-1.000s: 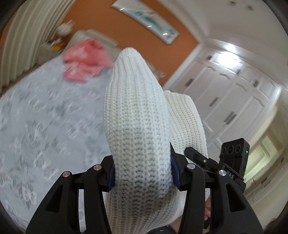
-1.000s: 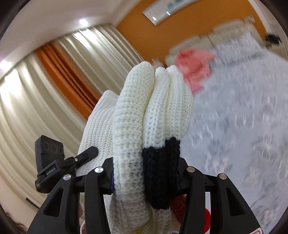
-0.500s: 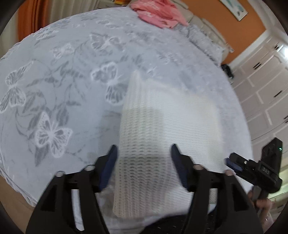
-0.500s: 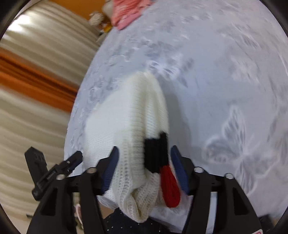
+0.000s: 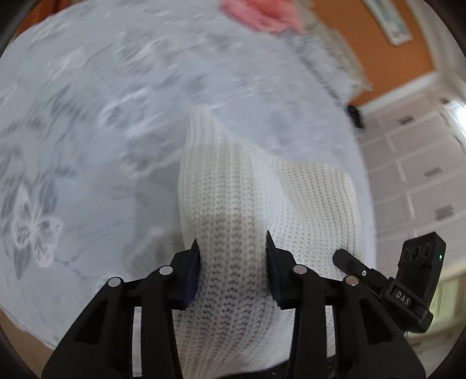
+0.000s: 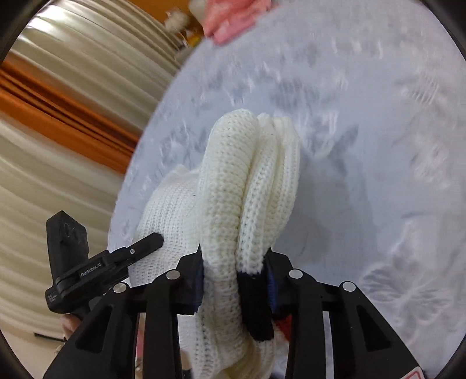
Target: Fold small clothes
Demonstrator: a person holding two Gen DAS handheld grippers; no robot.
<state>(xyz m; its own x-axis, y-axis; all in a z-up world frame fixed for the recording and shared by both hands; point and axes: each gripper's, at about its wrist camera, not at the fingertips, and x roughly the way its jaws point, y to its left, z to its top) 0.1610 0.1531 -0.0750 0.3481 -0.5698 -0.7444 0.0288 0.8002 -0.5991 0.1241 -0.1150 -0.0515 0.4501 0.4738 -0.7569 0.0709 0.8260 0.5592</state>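
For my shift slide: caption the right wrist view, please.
Right tool closing on a bunched white knit sweater with a black band, above a butterfly-patterned grey bedspread.

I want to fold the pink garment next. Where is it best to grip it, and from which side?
Probably the near edge of the pink garment, coming in low from the front of the bed. It lies crumpled at the far end, so that edge seems easiest to reach; blur hides its hems. Both grippers, left and right, are closing on the white sweater, which must be put down first.

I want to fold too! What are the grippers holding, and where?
Both hold the white knitted sweater: left hand-held gripper on a folded edge, right hand-held gripper closing on bunched layers.
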